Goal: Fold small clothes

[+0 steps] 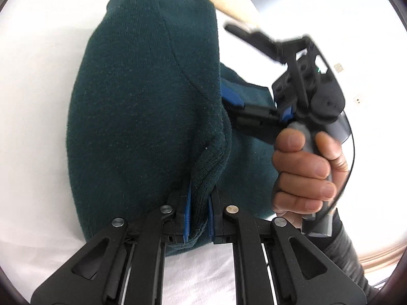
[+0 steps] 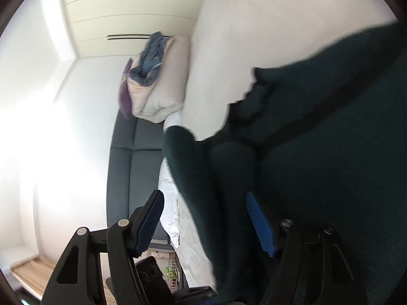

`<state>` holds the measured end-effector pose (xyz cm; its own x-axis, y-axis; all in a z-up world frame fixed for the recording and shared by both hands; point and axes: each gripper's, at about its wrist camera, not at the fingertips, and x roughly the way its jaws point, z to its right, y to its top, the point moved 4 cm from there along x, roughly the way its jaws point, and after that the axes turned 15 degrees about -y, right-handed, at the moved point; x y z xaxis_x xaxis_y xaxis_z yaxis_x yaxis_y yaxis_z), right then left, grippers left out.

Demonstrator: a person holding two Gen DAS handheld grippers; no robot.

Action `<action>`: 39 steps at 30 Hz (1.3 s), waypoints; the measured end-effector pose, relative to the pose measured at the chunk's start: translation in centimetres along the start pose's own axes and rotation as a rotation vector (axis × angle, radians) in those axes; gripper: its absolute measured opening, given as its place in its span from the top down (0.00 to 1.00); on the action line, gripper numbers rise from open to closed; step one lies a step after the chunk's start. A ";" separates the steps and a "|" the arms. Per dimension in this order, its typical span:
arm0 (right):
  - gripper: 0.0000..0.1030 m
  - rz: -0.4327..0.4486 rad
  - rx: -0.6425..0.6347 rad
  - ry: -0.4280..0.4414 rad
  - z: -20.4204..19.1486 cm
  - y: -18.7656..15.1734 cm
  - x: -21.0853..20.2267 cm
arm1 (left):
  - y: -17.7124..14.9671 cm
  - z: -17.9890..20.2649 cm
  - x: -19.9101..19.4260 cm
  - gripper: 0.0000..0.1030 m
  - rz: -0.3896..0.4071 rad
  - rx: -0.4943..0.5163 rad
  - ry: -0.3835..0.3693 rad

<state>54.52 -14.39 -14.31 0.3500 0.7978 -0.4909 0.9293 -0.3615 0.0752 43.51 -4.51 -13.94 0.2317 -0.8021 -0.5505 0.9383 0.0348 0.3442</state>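
Sweater (image 1: 142, 106) pinched – right gripper (image 1: 237, 99) spread

sweater (image 1: 142, 106) on bed sheet (image 1: 38, 101), pillows (image 2: 162, 86) beyond

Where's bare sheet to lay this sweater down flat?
Bare white sheet lies left of the green sweater, and a smaller strip below its hem. The right side is crowded: the right gripper and the hand holding it sit against the sweater there.
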 end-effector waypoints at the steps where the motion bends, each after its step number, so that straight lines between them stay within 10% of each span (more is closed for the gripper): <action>1: 0.34 0.004 0.006 -0.012 0.4 -0.1 -0.6 | 0.0 0.0 -0.5 0.91 0.006 0.000 -0.008; 9: 0.37 -0.143 0.014 -0.031 -0.6 -1.1 2.5 | 1.3 -0.7 -1.9 0.91 0.030 -0.010 -0.028; 20: 0.41 -0.031 -0.046 0.099 -4.5 0.2 2.7 | 1.8 0.1 -0.4 0.91 0.010 -0.004 -0.010; 32: 0.81 0.021 -0.186 -0.168 -4.6 0.0 2.5 | 1.3 2.5 1.8 0.91 -0.021 0.051 0.071; 39: 0.85 0.077 -0.264 -0.310 -3.9 0.5 -0.3 | 1.0 6.2 4.1 0.91 -0.057 0.130 0.108</action>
<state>55.35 -12.91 -10.77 0.4049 0.5753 -0.7107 0.9143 -0.2460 0.3217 43.80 -11.43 -11.12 0.2115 -0.7318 -0.6478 0.9112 -0.0922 0.4015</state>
